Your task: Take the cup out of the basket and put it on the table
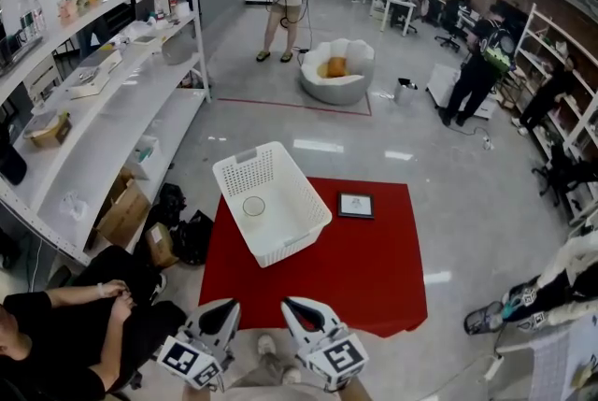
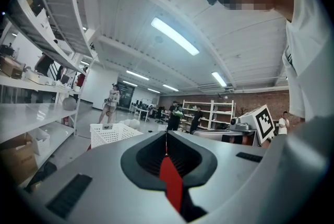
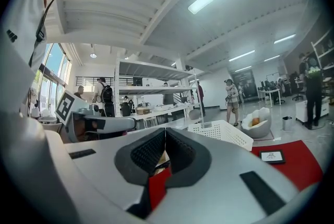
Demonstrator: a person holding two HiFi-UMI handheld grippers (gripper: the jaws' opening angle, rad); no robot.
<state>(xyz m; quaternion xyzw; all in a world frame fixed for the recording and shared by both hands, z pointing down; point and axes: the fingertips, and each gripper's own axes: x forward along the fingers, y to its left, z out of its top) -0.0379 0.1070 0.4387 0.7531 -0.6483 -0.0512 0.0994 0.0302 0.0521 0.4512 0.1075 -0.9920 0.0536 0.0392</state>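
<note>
A white perforated basket [image 1: 271, 201] stands on the far left part of the red table [image 1: 374, 268]. Inside it, on the bottom, sits a clear cup [image 1: 254, 206], seen from above as a ring. My left gripper [image 1: 225, 313] and right gripper [image 1: 297, 310] hang side by side near the table's front edge, well short of the basket. Both are shut with nothing between the jaws. The basket also shows in the left gripper view [image 2: 112, 134] and in the right gripper view [image 3: 224, 132], beyond the closed jaws.
A small dark framed card [image 1: 355, 205] lies on the table to the right of the basket. White shelving [image 1: 103, 109] runs along the left, with boxes and bags below. A seated person [image 1: 65, 324] is at the lower left. Other people stand farther off on the grey floor.
</note>
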